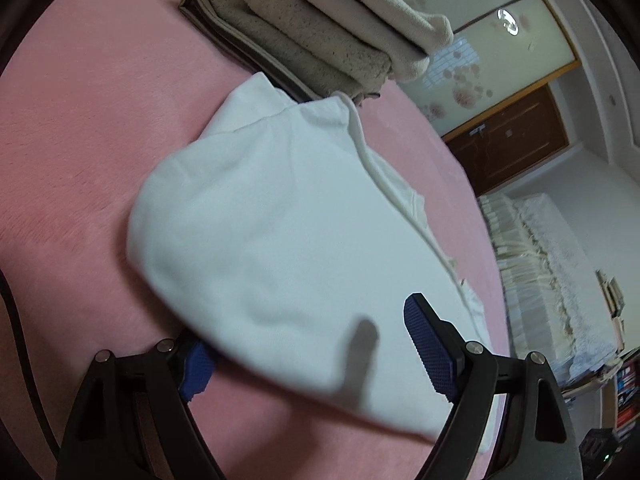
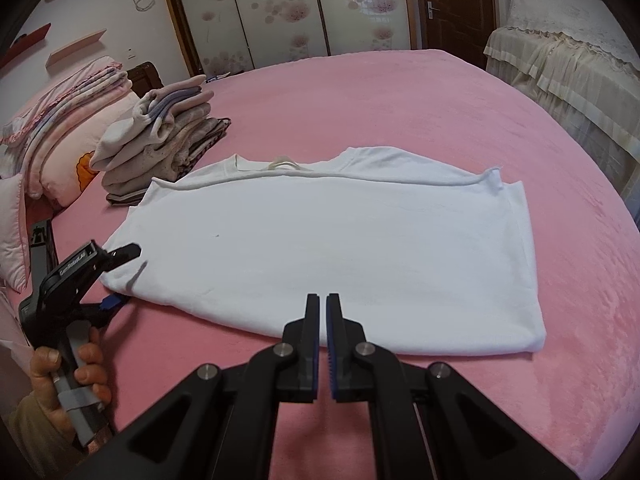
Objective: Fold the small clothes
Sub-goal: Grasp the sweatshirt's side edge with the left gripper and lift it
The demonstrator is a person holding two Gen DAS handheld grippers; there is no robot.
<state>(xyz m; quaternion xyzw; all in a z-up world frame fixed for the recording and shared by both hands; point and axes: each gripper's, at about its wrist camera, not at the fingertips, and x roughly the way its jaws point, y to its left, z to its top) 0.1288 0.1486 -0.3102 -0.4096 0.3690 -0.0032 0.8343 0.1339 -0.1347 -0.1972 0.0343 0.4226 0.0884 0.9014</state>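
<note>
White shirt [image 2: 320, 248] lies folded; left gripper [image 1: 312, 356] spread astride its corner (one finger beneath); right gripper [image 2: 323, 320] pressed together, just short of its near edge.

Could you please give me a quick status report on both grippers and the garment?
Left gripper open, straddling the garment's corner. Right gripper shut, empty. Folded white cotton top flat on pink bedspread. Stack of folded clothes beyond, clear.

You see pink bedspread [image 2: 400, 92], pink pillows [image 2: 60, 120] at left, lace-covered furniture [image 2: 568, 60] at right, floral sliding doors [image 2: 280, 4], dark wooden door [image 2: 452, 0] behind.
</note>
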